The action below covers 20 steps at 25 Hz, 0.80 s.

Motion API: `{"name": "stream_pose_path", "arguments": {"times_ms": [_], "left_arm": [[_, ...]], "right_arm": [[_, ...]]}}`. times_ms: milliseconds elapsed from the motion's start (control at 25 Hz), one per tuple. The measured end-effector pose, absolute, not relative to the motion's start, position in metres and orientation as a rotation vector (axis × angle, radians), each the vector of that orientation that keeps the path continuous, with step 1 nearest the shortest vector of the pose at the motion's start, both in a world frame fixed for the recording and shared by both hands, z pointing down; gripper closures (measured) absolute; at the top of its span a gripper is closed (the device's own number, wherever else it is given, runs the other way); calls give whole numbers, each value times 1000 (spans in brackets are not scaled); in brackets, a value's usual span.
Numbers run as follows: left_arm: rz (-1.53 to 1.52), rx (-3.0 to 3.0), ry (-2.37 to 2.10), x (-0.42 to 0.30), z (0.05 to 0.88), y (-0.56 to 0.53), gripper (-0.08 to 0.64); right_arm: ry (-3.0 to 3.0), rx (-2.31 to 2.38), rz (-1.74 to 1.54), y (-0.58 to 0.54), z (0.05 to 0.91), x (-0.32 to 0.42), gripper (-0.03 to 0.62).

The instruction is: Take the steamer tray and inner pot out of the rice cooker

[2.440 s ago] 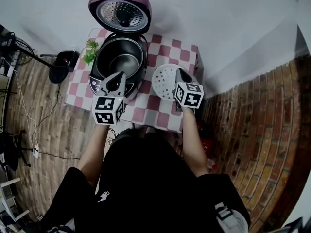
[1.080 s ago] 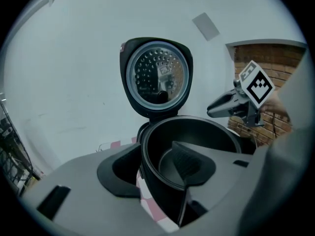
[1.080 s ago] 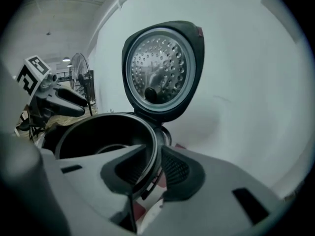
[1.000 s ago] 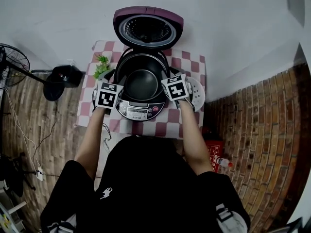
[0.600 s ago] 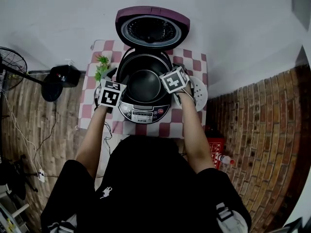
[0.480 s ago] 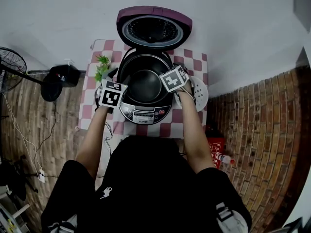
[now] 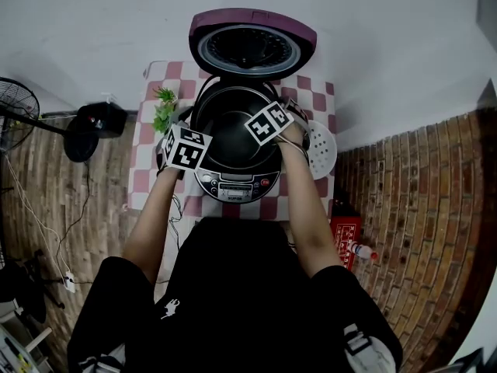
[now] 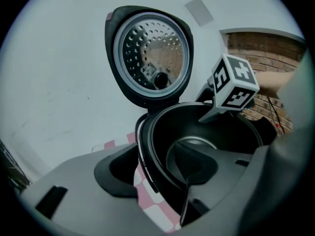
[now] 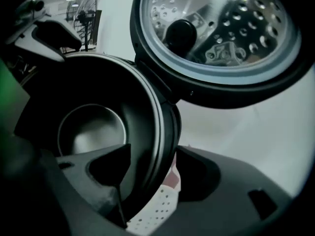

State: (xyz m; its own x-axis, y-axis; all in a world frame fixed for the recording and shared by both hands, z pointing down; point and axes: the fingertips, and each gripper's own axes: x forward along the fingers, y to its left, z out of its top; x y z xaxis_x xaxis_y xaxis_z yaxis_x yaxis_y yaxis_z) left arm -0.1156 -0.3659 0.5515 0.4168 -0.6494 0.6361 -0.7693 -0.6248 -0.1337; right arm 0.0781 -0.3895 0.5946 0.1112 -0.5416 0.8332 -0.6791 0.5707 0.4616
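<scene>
One of two items is out. The cooker sits mid-frame in the head view, lid up, with the pot not yet lifted from it. The tray lies on the bench, just right of the cooker. A couple of seconds back the right gripper was at the tray. It has since crossed to the pot's right rim, and the left gripper has come in on the left rim.

Both pairs of fingers have just been opening and now stand released. Each straddles the rim, one finger inside the pot and one outside, neither pressing.

Reading: the tray step is done. The pot lift is next and needs both grips to close on the rim.

The bench is small, with a pink-and-white check cloth. A green sprig stands left of the cooker.

Room: white wall along the top, brick-pattern floor on both sides, and a fan at the left edge.
</scene>
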Motion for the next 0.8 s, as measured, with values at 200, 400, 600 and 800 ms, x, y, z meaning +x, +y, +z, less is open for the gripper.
{"name": "stream_pose_path", "arguments": {"times_ms": [200,400,600,800], "left_arm": [[1009,2490,-1248,-113,554,-368,325],[1022,2492,-1235,-110,557,-367,325],[1008,2484,-1224,-110,558,-368,316],[995,2424,-1203,-114,566,-369,329]], "right_arm": [[-1490,1038,56,-391,600,82,308],[-1525,1061,89,-392,596,82,333],[-1572,1096,78,-395,576,76,368],[-1588,1103,7,-392,563,72,378]]}}
